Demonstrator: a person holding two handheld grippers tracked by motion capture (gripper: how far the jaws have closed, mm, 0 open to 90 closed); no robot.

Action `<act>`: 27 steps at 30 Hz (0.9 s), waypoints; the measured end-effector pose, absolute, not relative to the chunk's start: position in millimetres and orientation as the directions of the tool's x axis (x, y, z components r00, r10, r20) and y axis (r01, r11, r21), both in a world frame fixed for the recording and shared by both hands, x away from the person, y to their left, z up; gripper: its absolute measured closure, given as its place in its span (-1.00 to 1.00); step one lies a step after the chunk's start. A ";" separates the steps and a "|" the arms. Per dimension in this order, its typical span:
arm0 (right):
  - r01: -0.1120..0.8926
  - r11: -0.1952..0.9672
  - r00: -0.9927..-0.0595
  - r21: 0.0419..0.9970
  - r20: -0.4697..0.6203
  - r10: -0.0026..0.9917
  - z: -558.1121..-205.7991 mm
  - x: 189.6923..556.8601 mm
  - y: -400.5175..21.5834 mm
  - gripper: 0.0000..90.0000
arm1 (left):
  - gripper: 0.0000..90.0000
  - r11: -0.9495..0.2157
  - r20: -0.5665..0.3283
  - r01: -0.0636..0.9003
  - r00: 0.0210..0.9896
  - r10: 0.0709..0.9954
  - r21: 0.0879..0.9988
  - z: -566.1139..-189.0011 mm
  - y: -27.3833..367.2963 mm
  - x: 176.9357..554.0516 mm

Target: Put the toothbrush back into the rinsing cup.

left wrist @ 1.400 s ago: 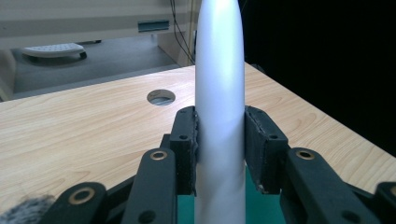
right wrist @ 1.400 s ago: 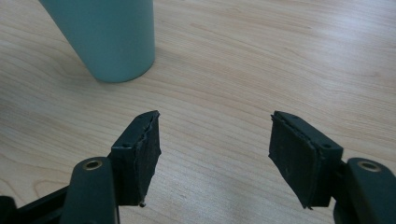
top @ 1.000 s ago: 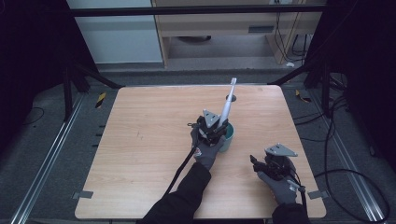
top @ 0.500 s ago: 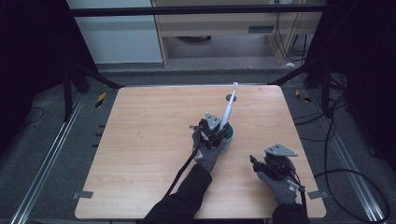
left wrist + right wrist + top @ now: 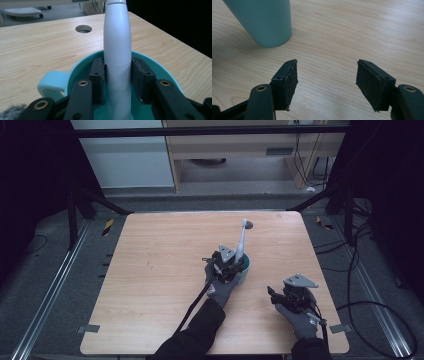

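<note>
Now steeper than a second ago: white toothbrush handle (image 5: 117, 50) clamped in left hand-held gripper (image 5: 227, 264), base inside teal mug (image 5: 75, 72) near table (image 5: 160, 270) centre. Probably being stood in mug. Right of mug, right hand-held gripper (image 5: 327, 80) spread wide, empty.

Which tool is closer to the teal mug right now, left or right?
Left. The left tool is over the teal mug, its jaws closed on the white handle standing in it. The right tool hangs open beside the mug, apart from it.

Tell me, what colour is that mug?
Light teal mug; clearest in the left gripper view.
</note>
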State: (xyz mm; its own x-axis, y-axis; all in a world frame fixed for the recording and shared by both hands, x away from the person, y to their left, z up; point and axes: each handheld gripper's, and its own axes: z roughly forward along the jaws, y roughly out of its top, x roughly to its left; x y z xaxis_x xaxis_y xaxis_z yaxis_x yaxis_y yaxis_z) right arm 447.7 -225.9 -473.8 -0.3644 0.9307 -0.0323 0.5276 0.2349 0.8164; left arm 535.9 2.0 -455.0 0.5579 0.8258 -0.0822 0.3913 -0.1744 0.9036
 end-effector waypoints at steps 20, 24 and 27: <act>0.529 0.200 -0.312 0.824 -0.030 0.950 -473.1 447.2 -231.4 -0.41 | 0.08 -0.314 0.011 0.344 0.658 0.753 0.885 -429.1 61.8 494.7; 0.528 0.193 -0.301 0.827 -0.030 0.953 -473.2 447.3 -232.9 -0.42 | 0.07 -0.367 0.051 0.348 0.662 0.748 0.863 -432.5 80.9 490.9; 0.530 0.189 -0.296 0.827 -0.029 0.955 -473.6 446.8 -234.6 -0.43 | 0.06 -0.368 0.023 0.385 0.664 0.748 0.846 -435.0 103.9 490.1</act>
